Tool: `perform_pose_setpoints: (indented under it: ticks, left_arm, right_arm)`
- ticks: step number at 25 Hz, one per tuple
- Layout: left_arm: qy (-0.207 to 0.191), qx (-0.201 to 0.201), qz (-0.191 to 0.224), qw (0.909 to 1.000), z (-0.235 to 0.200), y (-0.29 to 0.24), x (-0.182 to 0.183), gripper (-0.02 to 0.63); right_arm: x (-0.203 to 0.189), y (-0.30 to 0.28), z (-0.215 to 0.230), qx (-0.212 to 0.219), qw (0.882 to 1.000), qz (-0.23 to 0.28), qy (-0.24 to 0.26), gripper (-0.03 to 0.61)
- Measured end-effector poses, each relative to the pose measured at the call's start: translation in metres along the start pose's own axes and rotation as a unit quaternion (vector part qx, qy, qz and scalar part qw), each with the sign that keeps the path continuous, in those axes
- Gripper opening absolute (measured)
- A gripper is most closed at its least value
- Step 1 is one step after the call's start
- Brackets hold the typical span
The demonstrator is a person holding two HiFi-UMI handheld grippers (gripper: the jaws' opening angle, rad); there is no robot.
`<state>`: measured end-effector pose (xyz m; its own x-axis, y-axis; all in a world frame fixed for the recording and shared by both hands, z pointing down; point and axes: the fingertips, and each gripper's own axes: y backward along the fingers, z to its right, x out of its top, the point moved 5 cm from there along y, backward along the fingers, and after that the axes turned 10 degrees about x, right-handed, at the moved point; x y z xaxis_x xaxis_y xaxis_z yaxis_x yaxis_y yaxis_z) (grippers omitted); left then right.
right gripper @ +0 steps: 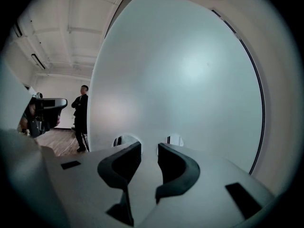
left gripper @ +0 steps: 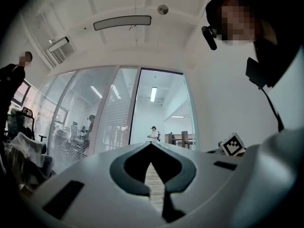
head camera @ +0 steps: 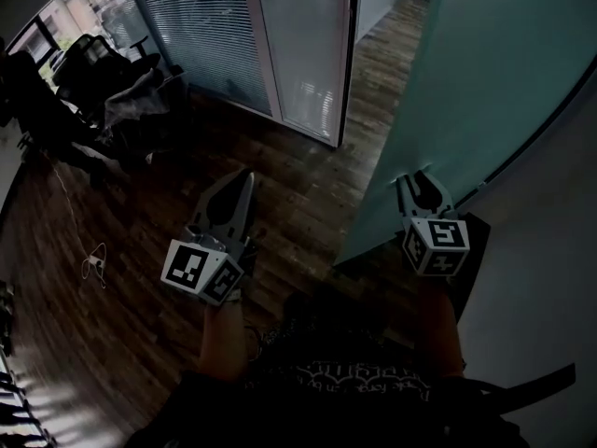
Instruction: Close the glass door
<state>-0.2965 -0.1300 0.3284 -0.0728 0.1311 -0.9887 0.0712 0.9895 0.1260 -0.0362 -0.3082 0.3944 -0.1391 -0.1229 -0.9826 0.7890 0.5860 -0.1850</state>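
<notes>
**Glass door standing open; right gripper at its face**

The glass door (head camera: 485,82) is a frosted pane at the right of the head view. It stands swung out from the doorway (head camera: 387,26), and its lower corner comes down to the wood floor (head camera: 308,185) in front of the person.

The right gripper (head camera: 422,183) points into the door face. In the right gripper view the pane (right gripper: 190,70) fills almost the whole field. That gripper (right gripper: 148,151) has its jaws parted by a narrow gap with nothing between them. The tips lie at the glass, with their reflections just above them. Whether they actually touch it cannot be confirmed.

The left gripper (head camera: 244,183) is held over bare floor, well apart from the door. In the left gripper view (left gripper: 151,146) its jaws are together at the tips and hold nothing.

Also noted:
- A glazed partition with blinds (head camera: 205,35) runs left of the doorway.
- Office chairs (head camera: 93,73) stand at upper left.
- A loose cable (head camera: 93,264) lies on the floor.
- A person (right gripper: 81,118) stands past the door's edge.
</notes>
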Motion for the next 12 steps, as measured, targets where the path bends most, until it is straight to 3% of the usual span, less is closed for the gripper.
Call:
perform_pose_setpoints:
  ticks: [12]
  left_arm:
    - [-0.005,-0.047,-0.003,0.9989,-0.086,-0.067,0.007,0.002]
  right_arm:
    - [0.019,-0.065,0.006,-0.055,0.998,0.011,-0.011,0.112]
